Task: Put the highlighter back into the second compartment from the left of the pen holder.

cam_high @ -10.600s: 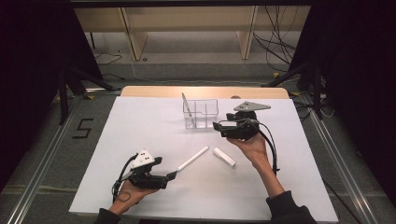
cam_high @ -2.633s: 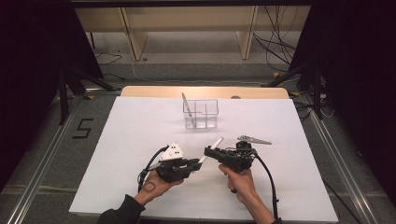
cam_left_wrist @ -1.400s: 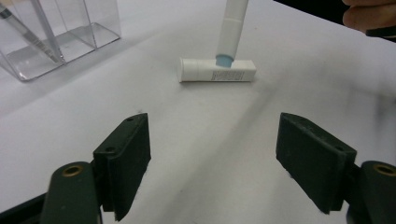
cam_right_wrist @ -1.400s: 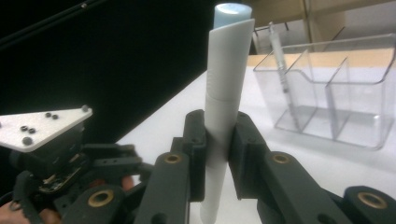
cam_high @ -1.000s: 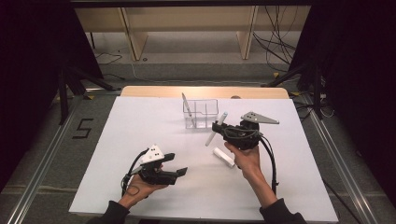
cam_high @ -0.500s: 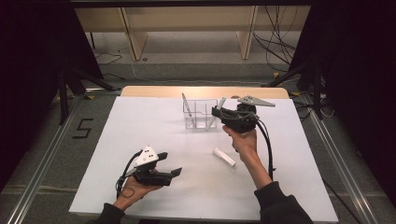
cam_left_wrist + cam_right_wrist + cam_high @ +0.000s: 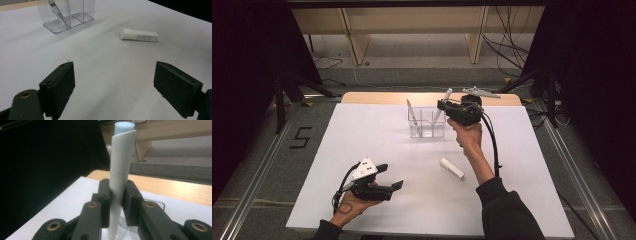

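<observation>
Right hand-held gripper [image 7: 443,105]: we see it raised over the far part of the desk, just above the clear container; its jaws are pressed tight on a white pen-shaped tube.
White tube [image 7: 120,180]: in the right gripper view it stands between the two black jaws, its pale blue end at the top, its lower end hidden below the jaws. In the high view we see it slanted, its top leaning up and away from the hand that bears the gripper.
Clear container [image 7: 427,124]: a see-through box with dividers, standing on the desk toward its far edge, just below the held tube. We cannot tell whether the tube's lower end is inside the box or only above it.
Thin stick in the container [image 7: 412,114]: leaning in the left compartment as the high view shows it, its top poking out over the rim.
Left hand-held gripper [image 7: 393,176]: held low near the desk's near edge, well apart from the right one. Its jaws have just been opening and stand wide, with nothing but bare desk between them.
Short white cylinder [image 7: 139,34]: lying on its side on the desk, between the two grippers, ahead of the left gripper's open jaws and beside the container; we make out small print on it but cannot read it.
Desk [image 7: 362,135]: a white top with a wooden strip along its far edge.
</observation>
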### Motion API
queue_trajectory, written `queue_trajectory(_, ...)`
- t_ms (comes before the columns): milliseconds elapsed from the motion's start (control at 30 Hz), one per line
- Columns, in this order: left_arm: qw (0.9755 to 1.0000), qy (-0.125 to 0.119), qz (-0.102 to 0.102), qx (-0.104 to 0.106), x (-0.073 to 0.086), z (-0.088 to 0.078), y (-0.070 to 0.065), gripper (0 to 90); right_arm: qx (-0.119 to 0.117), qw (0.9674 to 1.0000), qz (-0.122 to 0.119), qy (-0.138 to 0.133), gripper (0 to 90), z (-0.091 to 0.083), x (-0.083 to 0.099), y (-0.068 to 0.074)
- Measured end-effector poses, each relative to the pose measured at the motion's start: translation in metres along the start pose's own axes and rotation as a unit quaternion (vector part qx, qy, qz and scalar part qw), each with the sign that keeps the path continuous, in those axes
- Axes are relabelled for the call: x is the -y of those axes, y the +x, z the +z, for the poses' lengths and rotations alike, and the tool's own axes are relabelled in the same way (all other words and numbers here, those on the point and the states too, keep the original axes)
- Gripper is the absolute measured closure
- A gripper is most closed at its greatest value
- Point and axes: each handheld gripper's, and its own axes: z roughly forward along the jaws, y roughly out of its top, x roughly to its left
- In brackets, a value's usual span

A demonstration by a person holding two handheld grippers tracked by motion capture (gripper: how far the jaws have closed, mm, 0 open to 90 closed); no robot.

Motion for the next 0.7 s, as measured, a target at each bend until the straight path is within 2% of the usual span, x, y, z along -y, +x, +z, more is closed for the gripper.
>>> queue_trajectory(133,1.0,0.001,-0.002,-0.003,0.002,-0.002,0.002,16.9,0.019,0.9998,0.001,0.0,78.6,0.01,-0.007,-0.005)
queue_trajectory(233,1.0,0.003,-0.002,-0.003,0.004,-0.003,0.002,16.9,0.026,0.9996,0.008,-0.002,78.5,0.016,-0.011,-0.009)
queue_trajectory(367,1.0,0.004,0.0,-0.005,0.005,-0.004,0.001,16.9,0.036,0.9993,0.004,0.008,78.6,0.026,-0.011,-0.011)
queue_trajectory(700,1.0,0.005,0.001,-0.008,0.006,-0.006,0.003,16.9,0.048,0.9986,0.005,0.02,78.5,0.044,-0.013,-0.012)
